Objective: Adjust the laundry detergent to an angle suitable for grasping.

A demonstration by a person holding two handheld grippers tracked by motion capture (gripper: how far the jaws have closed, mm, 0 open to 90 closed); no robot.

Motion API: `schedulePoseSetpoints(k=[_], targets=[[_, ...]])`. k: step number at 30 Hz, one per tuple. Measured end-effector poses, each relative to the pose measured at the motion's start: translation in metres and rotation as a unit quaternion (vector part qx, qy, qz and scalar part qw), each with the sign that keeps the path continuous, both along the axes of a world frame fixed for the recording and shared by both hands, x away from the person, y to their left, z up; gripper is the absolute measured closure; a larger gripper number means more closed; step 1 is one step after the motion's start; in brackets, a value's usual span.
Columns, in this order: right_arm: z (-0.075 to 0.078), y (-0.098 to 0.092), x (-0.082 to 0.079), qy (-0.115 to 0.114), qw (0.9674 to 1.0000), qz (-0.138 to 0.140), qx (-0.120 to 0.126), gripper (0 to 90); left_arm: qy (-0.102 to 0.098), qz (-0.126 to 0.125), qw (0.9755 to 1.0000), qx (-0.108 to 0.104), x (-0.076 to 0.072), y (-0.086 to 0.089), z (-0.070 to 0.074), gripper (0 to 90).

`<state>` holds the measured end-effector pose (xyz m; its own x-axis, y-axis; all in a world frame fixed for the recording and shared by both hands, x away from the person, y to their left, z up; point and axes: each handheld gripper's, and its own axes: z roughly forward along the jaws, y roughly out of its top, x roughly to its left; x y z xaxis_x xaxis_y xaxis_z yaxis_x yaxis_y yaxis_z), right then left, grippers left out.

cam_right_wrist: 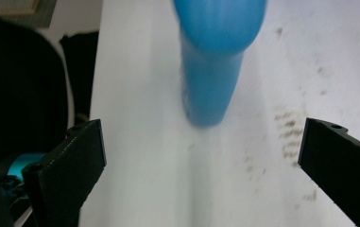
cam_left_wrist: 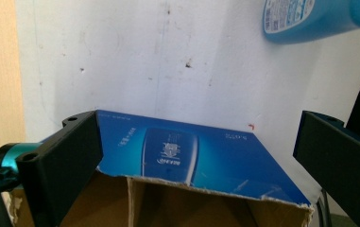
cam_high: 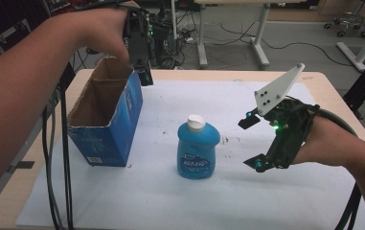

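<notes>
A blue bottle (cam_high: 198,149) with a white cap stands upright on the white sheet (cam_high: 170,201) at mid-table. To its left stands a blue cardboard box (cam_high: 122,120), top open and torn. My left gripper (cam_high: 143,72) hangs over the box's far right corner, pointing down. In the left gripper view it is open (cam_left_wrist: 195,125) with the box's blue side (cam_left_wrist: 192,156) below and the bottle (cam_left_wrist: 305,19) farther off. My right gripper (cam_high: 253,142) is open to the right of the bottle, apart from it and aimed at it. The right gripper view has the blurred bottle (cam_right_wrist: 215,61) ahead of the spread gripper (cam_right_wrist: 201,130).
The white sheet covers most of a wooden table (cam_high: 333,91). Black cables (cam_high: 55,158) hang along the left edge beside the box. Desk legs (cam_high: 259,43) and a wheeled chair base (cam_high: 352,24) stand on the floor beyond the table.
</notes>
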<state>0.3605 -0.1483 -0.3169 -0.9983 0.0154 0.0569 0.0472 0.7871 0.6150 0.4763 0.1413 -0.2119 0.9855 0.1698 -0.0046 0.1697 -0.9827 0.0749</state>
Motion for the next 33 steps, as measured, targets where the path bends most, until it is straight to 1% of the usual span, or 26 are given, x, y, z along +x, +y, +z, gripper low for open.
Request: schedulePoseSetpoints(k=[1, 2, 3, 4, 5, 6, 7, 8, 9, 10, 14, 17, 21, 26, 28, 31, 33], targets=[[0.001, -0.001, -0.002, -0.001, 0.9999, 0.002, -0.017, 0.6, 0.0, -0.005, 1.0, 0.0, 0.005, -0.007, -0.001, 2.1], [0.001, -0.001, -0.002, -0.001, 0.9999, 0.002, -0.017, 0.6, 0.0, -0.005, 1.0, 0.0, 0.005, -0.007, -0.001, 2.1], [0.003, -0.004, -0.004, 0.004, 0.999, 0.006, -0.043, 0.6, 0.0, -0.006, 1.0, -0.003, 0.008, -0.01, -0.001, 2.0], [0.003, -0.004, -0.004, 0.004, 0.999, 0.006, -0.043, 0.6, 0.001, -0.007, 1.0, -0.003, 0.011, -0.013, -0.002, 2.0], [0.005, -0.007, -0.007, 0.008, 0.9977, 0.001, -0.067, 0.6, 0.003, -0.008, 0.9999, -0.01, 0.016, -0.019, -0.004, 2.1], [0.005, -0.007, -0.007, 0.008, 0.9977, 0.001, -0.067, 0.6, 0.003, -0.008, 0.9999, -0.01, 0.016, -0.019, -0.004, 2.1], [0.006, -0.008, -0.009, 0.007, 0.997, 0.001, -0.077, 0.6, 0.004, -0.01, 0.9999, -0.01, 0.019, -0.022, -0.004, 2.1], [0.006, -0.008, -0.009, 0.007, 0.997, 0.001, -0.077, 0.6, 0.004, -0.01, 0.9999, -0.01, 0.019, -0.022, -0.004, 2.0], [0.008, -0.01, -0.01, 0.006, 0.9964, -0.002, -0.085, 0.6, 0.004, -0.014, 0.9998, -0.01, 0.023, -0.028, -0.006, 2.0], [0.011, -0.013, -0.013, 0.007, 0.995, -0.004, -0.1, 0.6, 0.005, -0.017, 0.9998, -0.011, 0.024, -0.031, -0.006, 2.1], [0.017, -0.02, -0.017, 0.004, 0.9927, -0.007, -0.12, 0.6, 0.007, -0.026, 0.9995, -0.016, 0.026, -0.042, -0.009, 2.1], [0.019, -0.025, -0.019, 0.002, 0.9927, -0.012, -0.12, 0.6, 0.009, -0.032, 0.9993, -0.013, 0.026, -0.049, -0.014, 2.1], [0.019, -0.028, -0.021, 0.001, 0.9929, -0.015, -0.118, 0.6, 0.009, -0.04, 0.9991, -0.01, 0.024, -0.057, -0.017, 2.1], [0.017, -0.029, -0.023, 0.001, 0.9926, -0.018, -0.12, 0.6, 0.005, -0.039, 0.9991, -0.018, 0.025, -0.061, -0.018, 2.1], [0.016, -0.03, -0.022, -0.002, 0.9932, -0.016, -0.116, 0.6, 0.006, -0.034, 0.9991, -0.024, 0.025, -0.061, -0.019, 2.0], [0.016, -0.03, -0.023, -0.001, 0.993, -0.019, -0.117, 0.6, 0.01, -0.033, 0.9987, -0.039, 0.025, -0.06, -0.02, 2.0], [0.016, -0.029, -0.022, -0.002, 0.9931, -0.016, -0.116, 0.6, 0.01, -0.033, 0.9988, -0.036, 0.025, -0.06, -0.022, 2.1]])
